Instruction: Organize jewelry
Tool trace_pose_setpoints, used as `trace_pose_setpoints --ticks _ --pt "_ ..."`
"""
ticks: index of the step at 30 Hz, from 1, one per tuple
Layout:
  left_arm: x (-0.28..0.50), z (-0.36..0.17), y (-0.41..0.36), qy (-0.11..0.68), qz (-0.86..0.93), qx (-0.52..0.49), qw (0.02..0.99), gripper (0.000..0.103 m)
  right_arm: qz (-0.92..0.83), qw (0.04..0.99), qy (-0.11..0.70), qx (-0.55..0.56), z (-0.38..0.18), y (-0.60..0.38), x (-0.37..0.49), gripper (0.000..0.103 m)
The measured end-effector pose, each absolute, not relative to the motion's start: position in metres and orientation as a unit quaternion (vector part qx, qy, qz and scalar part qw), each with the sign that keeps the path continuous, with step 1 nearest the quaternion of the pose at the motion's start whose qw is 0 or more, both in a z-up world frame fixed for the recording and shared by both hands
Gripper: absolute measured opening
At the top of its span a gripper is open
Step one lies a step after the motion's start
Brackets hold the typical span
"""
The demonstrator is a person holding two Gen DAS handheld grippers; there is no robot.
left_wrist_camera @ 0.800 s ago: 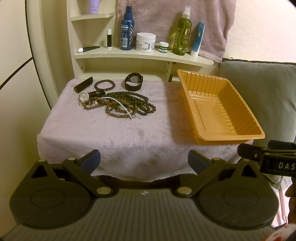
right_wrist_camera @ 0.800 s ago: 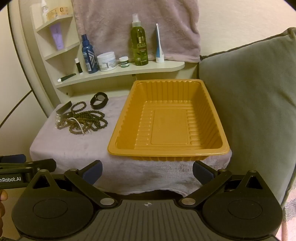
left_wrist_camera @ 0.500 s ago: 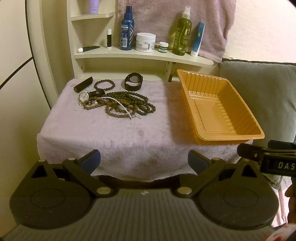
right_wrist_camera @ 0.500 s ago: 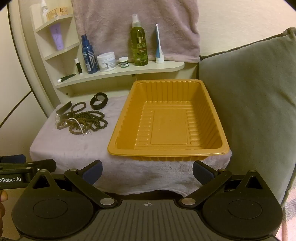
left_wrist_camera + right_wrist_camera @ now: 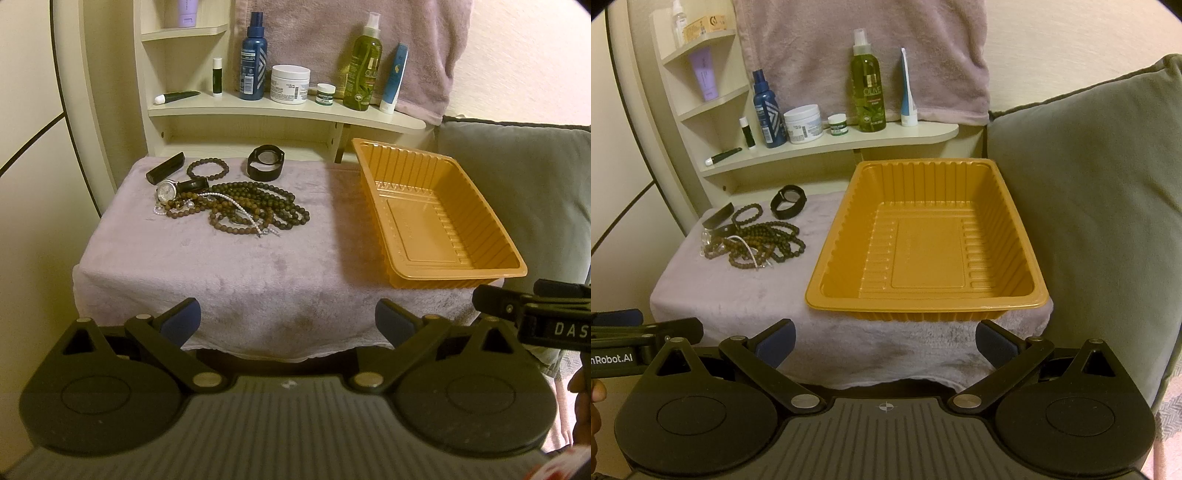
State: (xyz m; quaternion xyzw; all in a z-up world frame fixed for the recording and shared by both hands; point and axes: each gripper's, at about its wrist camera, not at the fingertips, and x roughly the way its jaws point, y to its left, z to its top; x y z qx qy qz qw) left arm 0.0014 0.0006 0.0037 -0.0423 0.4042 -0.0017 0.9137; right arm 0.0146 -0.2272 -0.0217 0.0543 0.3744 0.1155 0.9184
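Beads (image 5: pixel 243 210) heaped on the towel (image 5: pixel 221 266), left of the empty tray (image 5: pixel 373 173).

The left view shows a watch (image 5: pixel 168 190) at the heap's left end; the right view blurs it. The heap's long axis runs left-right, the tray's front-back. Left gripper (image 5: pixel 288 321) and right gripper (image 5: pixel 884 338) both gape wide, empty, short of the towel's front edge.

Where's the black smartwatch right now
The black smartwatch sits at the back of the purple towel, under the shelf, just right of the small bead bracelet and behind the bead pile.
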Motion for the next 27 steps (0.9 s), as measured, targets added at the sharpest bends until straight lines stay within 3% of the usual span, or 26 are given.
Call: trace_pose_setpoints --ticks 27 --pt "0.020 0.002 0.017 0.384 -0.018 -0.106 0.917 0.097 0.054 0.942 0.324 0.072 -0.016 -0.269 0.028 0.103"
